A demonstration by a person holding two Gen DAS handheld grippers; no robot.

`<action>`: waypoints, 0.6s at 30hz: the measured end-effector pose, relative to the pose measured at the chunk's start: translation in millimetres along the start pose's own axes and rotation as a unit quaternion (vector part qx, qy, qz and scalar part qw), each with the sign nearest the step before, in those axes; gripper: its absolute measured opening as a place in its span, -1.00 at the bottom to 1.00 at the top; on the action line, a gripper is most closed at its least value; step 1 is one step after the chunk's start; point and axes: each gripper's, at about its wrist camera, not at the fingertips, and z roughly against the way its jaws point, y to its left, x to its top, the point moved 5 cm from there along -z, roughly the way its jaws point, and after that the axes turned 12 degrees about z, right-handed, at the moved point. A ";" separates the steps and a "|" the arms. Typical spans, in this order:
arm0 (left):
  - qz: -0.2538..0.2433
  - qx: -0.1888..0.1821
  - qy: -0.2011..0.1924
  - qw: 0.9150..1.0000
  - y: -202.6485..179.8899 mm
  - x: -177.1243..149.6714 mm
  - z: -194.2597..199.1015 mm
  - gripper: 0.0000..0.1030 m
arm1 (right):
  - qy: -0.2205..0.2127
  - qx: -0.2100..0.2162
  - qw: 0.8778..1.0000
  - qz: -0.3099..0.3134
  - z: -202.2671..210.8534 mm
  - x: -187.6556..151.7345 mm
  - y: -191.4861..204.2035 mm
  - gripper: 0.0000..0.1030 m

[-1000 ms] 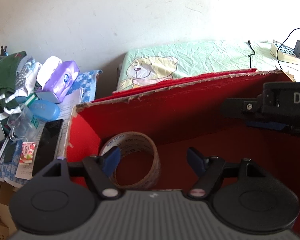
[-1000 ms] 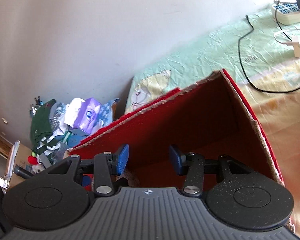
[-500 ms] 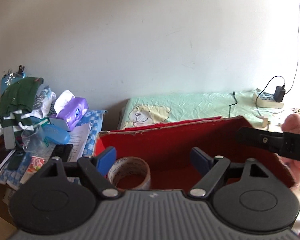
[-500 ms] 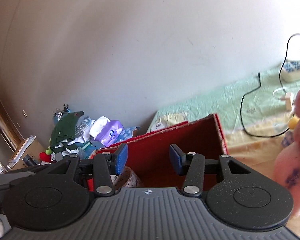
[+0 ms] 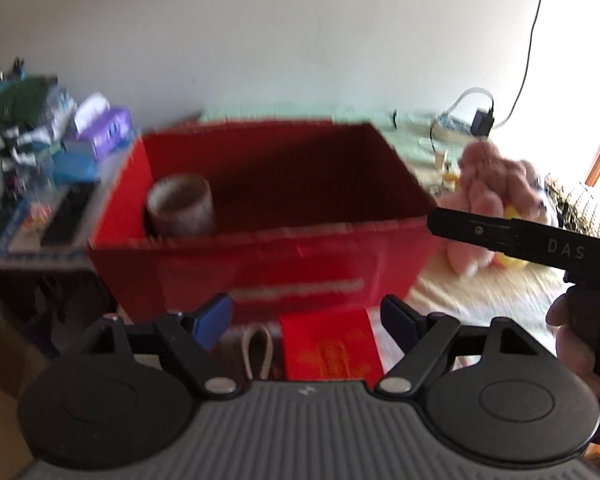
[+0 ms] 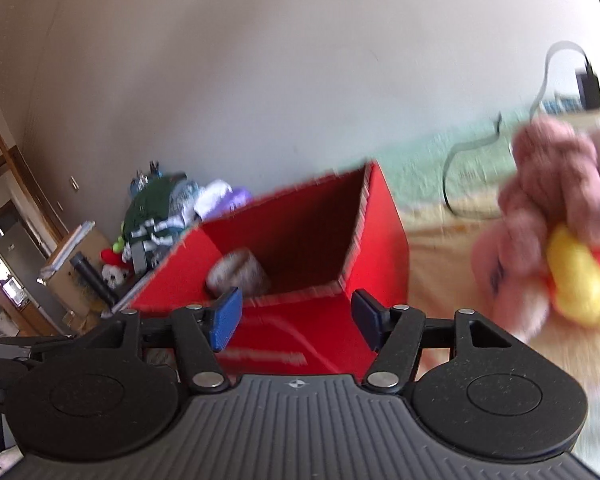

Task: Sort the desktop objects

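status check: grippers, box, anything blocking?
Left gripper open, empty. Right gripper open, empty. Tape roll inside red box. Pink plush toy lies right of the box, nothing blocking.

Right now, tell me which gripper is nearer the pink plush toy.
Right. The right gripper has the pink plush toy close at its right side; the left gripper sits farther off, facing the red box.

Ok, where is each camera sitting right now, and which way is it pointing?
Left wrist: on the left hand-held gripper, open, facing the red box front-on; the right hand-held gripper and a hand show at right.
Right wrist: on the right hand-held gripper, open, facing the box's right corner.
Shared: box, tape roll, pink plush toy.
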 end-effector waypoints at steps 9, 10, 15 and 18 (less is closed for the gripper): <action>0.025 0.037 0.073 0.996 -12.9 -38.8 -40.8 0.53 | 0.087 0.033 0.995 -0.034 -6.2 -39.6 -12.1 0.23; 0.028 0.041 0.076 0.996 -12.6 -41.7 -44.4 0.53 | 0.093 0.037 0.994 -0.039 -5.9 -42.4 -14.1 0.22; 0.030 0.073 0.078 0.994 -12.7 -53.3 -56.9 0.62 | 0.130 0.062 0.988 -0.058 -12.0 -52.7 -19.8 0.09; 0.045 0.061 0.087 0.993 -16.4 -54.0 -59.0 0.60 | 0.153 0.078 0.983 -0.064 -18.3 -57.0 -21.1 0.06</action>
